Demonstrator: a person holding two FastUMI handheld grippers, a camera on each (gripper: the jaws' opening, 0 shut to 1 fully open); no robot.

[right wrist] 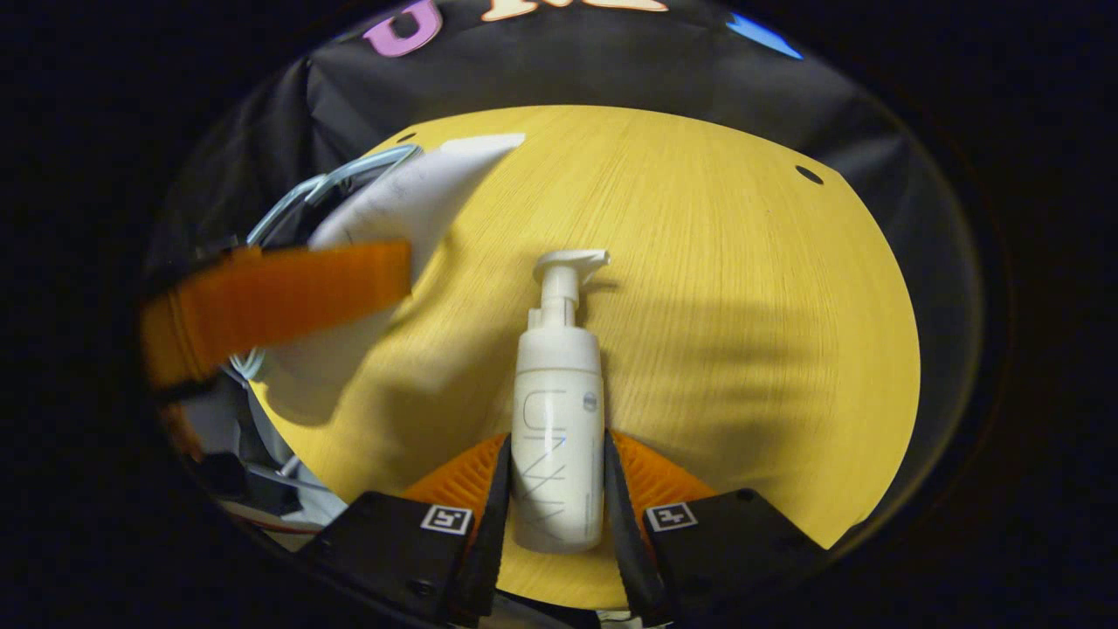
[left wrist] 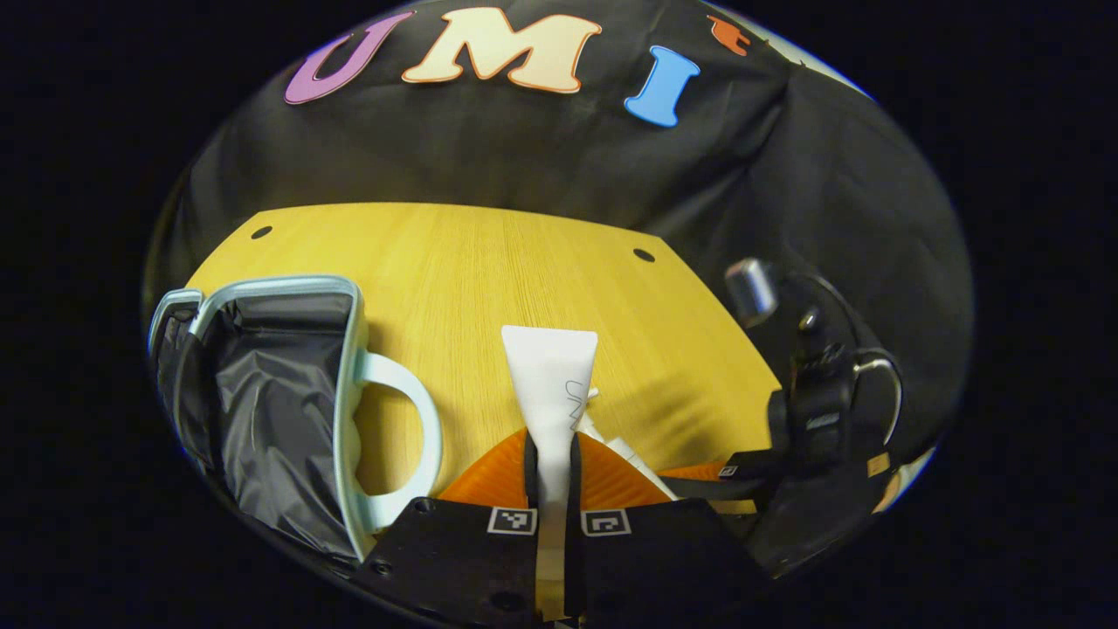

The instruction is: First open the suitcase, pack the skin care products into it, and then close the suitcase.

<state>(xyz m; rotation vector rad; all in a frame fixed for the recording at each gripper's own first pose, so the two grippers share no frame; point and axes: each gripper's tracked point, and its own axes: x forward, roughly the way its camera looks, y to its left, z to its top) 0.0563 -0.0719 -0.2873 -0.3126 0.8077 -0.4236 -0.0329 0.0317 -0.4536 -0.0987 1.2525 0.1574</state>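
Left gripper view: left gripper (left wrist: 552,454) clamps tube (left wrist: 550,384), centre; suitcase (left wrist: 262,393) left | right gripper view: right gripper (right wrist: 555,476) grips bottle (right wrist: 559,437), centre

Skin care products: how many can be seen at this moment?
2. A white tube is clamped between the left gripper's fingers, beside the open suitcase. A white pump bottle is held between the right gripper's fingers above the table. Others may be hidden.

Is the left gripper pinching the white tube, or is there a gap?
Touching. In the left gripper view, the left gripper has both black fingers pressed flat against the sides of the white tube, with no gap on either side.
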